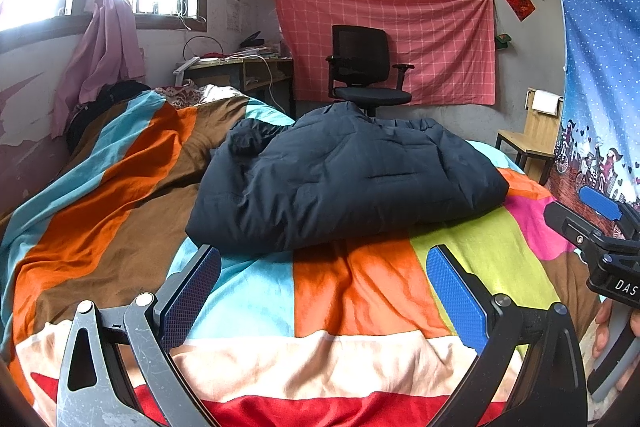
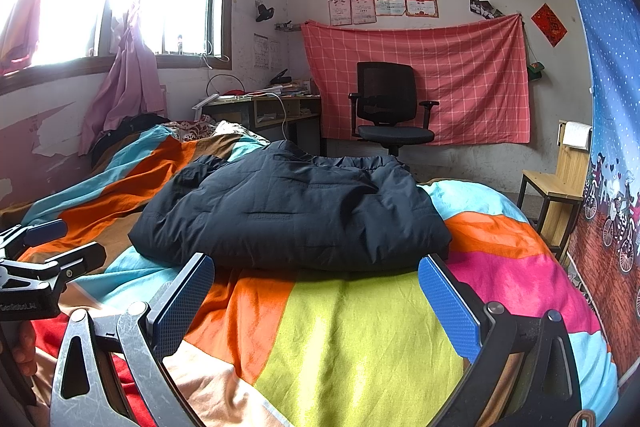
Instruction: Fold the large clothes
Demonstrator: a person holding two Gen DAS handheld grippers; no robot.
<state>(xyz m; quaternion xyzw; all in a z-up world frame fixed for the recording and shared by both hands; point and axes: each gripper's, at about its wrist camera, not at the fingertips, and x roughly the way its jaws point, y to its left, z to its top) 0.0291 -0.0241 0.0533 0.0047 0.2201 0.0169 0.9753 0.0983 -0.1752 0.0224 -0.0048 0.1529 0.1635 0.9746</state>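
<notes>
A dark navy padded jacket (image 1: 340,175) lies folded in a thick bundle on the striped bedspread (image 1: 352,291), also in the right wrist view as jacket (image 2: 292,215) on the bedspread (image 2: 352,339). My left gripper (image 1: 324,267) hovers open just short of the jacket's near edge, nothing between its blue pads (image 1: 192,291). My right gripper (image 2: 316,275) is open too, held above the bedspread in front of the jacket. Each gripper shows at the edge of the other's view: the right gripper (image 1: 596,223) and the left gripper (image 2: 48,243).
A black office chair (image 1: 368,67) stands behind the bed before a red checked cloth (image 1: 440,39). A cluttered desk (image 1: 240,67) sits under the window. A wooden chair (image 1: 532,139) and a blue printed curtain (image 1: 600,75) are on the right. A person's hand (image 1: 604,327) holds the right gripper.
</notes>
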